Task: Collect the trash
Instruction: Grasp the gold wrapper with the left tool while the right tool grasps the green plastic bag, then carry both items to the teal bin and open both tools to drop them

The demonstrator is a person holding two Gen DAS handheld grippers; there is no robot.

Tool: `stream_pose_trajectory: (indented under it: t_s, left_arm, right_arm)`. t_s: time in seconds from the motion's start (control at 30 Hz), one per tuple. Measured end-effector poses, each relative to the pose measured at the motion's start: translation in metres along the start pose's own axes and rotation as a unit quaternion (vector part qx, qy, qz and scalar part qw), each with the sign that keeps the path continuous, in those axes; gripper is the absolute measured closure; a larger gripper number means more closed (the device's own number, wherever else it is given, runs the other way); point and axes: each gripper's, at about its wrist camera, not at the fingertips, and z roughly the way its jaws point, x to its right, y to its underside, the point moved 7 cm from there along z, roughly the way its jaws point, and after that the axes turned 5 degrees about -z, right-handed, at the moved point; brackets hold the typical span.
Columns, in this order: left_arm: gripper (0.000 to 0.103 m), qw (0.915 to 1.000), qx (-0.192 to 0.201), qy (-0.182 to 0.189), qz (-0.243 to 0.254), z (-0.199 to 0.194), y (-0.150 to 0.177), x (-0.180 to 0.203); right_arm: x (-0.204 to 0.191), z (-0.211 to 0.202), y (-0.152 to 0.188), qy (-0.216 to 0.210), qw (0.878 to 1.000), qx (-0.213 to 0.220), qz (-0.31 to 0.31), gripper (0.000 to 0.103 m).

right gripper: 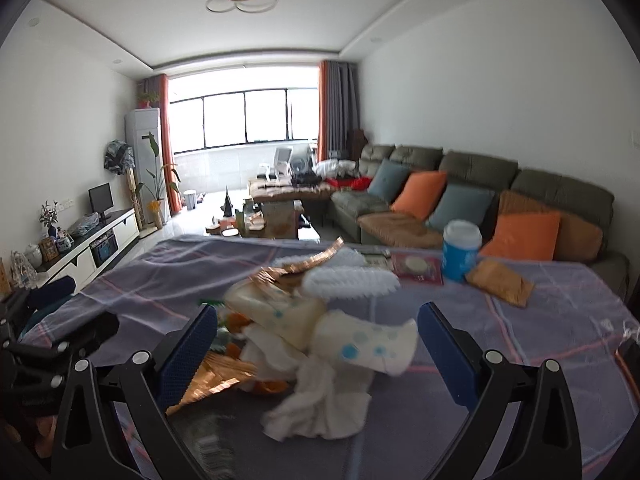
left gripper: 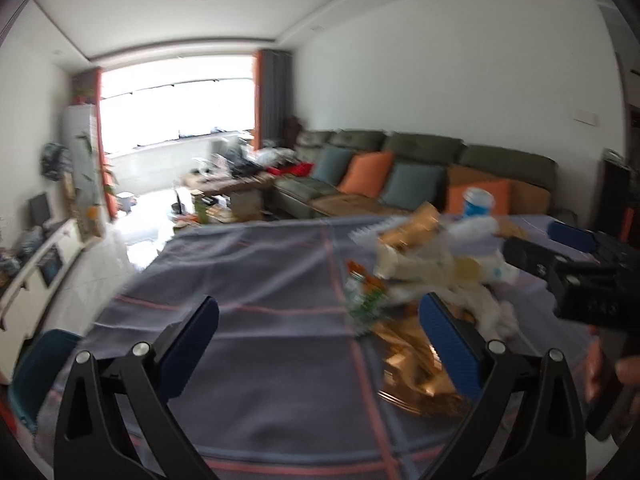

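My right gripper point(right gripper: 312, 356), jaws released and empty, has the trash pile point(right gripper: 320, 344) straight ahead between its fingers (its crumpled tissue point(right gripper: 320, 404) nearest). My left gripper point(left gripper: 320, 344), also released, has it ahead-right, so right is nearer.

Matt woven cloth point(right gripper: 540, 304) over the surface, crinkly glossy foil wrappers point(right gripper: 216, 376), soft crumpled tissue point(right gripper: 320, 404), ribbed blue rubber fingers point(right gripper: 444, 352).
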Motion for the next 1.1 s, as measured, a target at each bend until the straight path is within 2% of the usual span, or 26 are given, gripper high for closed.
stream_pose_trajectory:
  t_s: [0.17,0.23,0.3,0.33,0.37,0.4,0.5,0.63,0.7,0.97,1.1]
  left_arm:
    - [0.004,0.9965,-0.053,0.063,0.01,0.012,0.021,0.018]
    - [0.014,0.9932,-0.078,0.086,0.011,0.018,0.031,0.023]
    - [0.029,0.9881,-0.107,0.11,0.009,0.026,0.04,0.027]
    - [0.031,0.9861,-0.118,0.117,0.006,0.029,0.043,0.028]
    - [0.036,0.9838,-0.127,0.126,0.0,0.032,0.047,0.028]
    - [0.043,0.9814,-0.135,0.136,-0.007,0.034,0.049,0.029]
    - [0.054,0.9748,-0.155,0.158,-0.027,0.039,0.054,0.027]
    - [0.062,0.9733,-0.159,0.163,-0.032,0.042,0.059,0.022]
    - [0.065,0.9722,-0.159,0.167,-0.039,0.039,0.06,0.02]
    - [0.068,0.9761,-0.145,0.153,-0.052,0.02,0.053,0.0]
    - [0.068,0.9814,-0.123,0.132,-0.065,0.002,0.044,-0.022]
  right_arm:
    - [-0.003,0.002,0.014,-0.056,0.998,-0.04,0.012,0.005]
    - [-0.013,0.0,0.026,-0.095,0.993,-0.064,0.009,0.011]
    - [-0.018,0.0,0.036,-0.125,0.989,-0.083,0.008,0.018]
    - [-0.022,-0.001,0.042,-0.142,0.985,-0.093,0.008,0.021]
    - [-0.027,-0.003,0.047,-0.157,0.982,-0.101,0.006,0.029]
    - [-0.031,-0.004,0.05,-0.167,0.98,-0.108,0.005,0.034]
    - [-0.044,-0.008,0.058,-0.201,0.972,-0.124,0.002,0.04]
    - [-0.062,-0.015,0.063,-0.232,0.963,-0.137,-0.013,0.062]
    - [-0.068,-0.017,0.066,-0.246,0.959,-0.143,-0.014,0.08]
    - [-0.084,-0.024,0.052,-0.269,0.954,-0.129,-0.024,0.097]
    - [-0.097,-0.026,0.04,-0.284,0.95,-0.119,-0.041,0.097]
